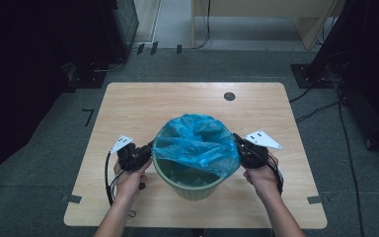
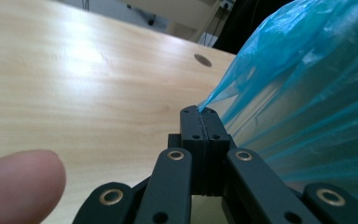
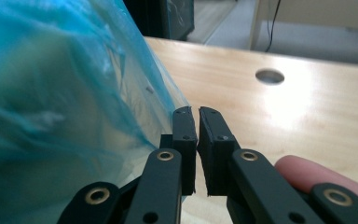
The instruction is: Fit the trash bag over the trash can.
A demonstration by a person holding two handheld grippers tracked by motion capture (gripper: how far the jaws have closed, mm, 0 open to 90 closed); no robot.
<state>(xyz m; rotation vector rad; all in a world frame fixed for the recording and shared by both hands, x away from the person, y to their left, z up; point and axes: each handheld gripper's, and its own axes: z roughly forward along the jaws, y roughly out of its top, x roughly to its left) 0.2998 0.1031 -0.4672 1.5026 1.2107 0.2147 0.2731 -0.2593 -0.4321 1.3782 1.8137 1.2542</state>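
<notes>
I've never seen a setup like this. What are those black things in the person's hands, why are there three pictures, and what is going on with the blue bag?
No robot arm here: a person holds a hand-held pinching tool in each hand. The high view looks down on a wooden table, where a green bin stands with a blue plastic bag draped over its top. The left tool and the right tool sit at opposite sides of the bag. The other two pictures come from small cameras riding on the tools, looking along their black jaws. In the left gripper view the left tool's jaws are pressed shut on an edge of the bag. In the right gripper view the jaws are nearly together beside the bag; whether they pinch the film I cannot tell.
</notes>
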